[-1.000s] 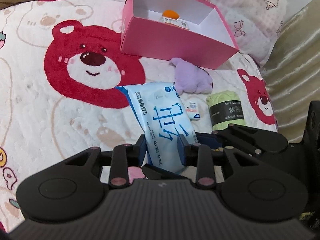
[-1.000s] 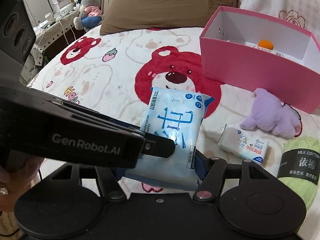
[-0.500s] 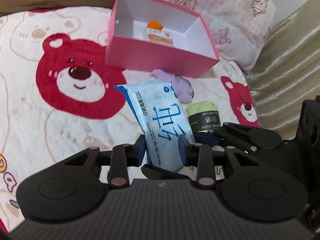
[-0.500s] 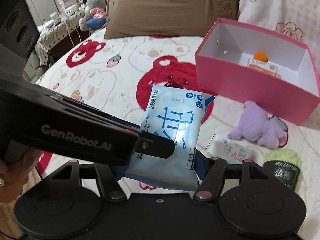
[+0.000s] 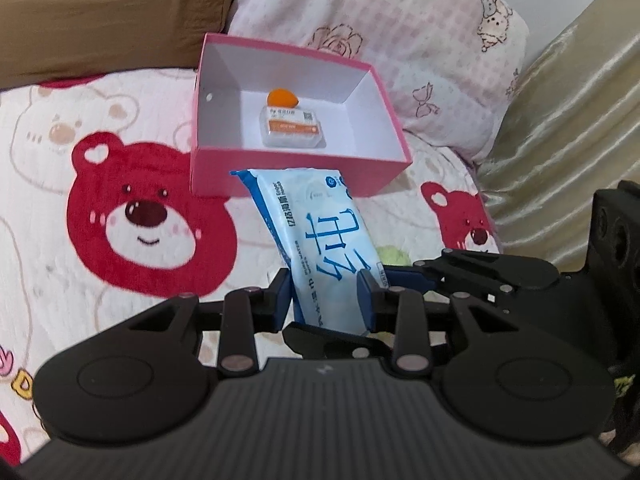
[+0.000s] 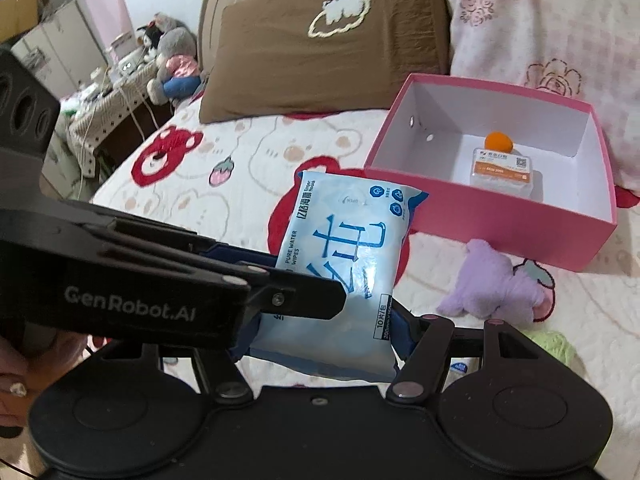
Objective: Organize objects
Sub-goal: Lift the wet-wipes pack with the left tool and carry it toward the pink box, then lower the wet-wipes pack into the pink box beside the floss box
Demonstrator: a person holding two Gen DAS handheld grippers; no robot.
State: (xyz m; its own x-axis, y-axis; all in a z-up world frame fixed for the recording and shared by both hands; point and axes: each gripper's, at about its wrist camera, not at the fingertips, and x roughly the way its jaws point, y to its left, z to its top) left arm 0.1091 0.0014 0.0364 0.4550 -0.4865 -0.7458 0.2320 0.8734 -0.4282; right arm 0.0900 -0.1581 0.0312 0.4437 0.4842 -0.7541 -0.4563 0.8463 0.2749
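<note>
Lifted clear of the bed since a second ago, the blue wet-wipes pack now hangs in the air in front of the pink box, which sits lower and nearer in both views than it did. Both tools share the load: the left gripper has its jaws closed narrowly across the pack's lower end, while the right gripper holds the same end with its jaws set wider, spanning the pack's breadth. A grip from two sides likely keeps the soft, floppy pack from sagging or twisting as it travels. The box stands open on the bear-print bedspread against the pillows, with a small orange-labelled packet already lying on its white floor, which suggests it is the collecting place. A purple plush toy lies on the bedspread just beside the box's near wall, and a green yarn ball peeks out near the right tool; both appear still to be sorted.
</note>
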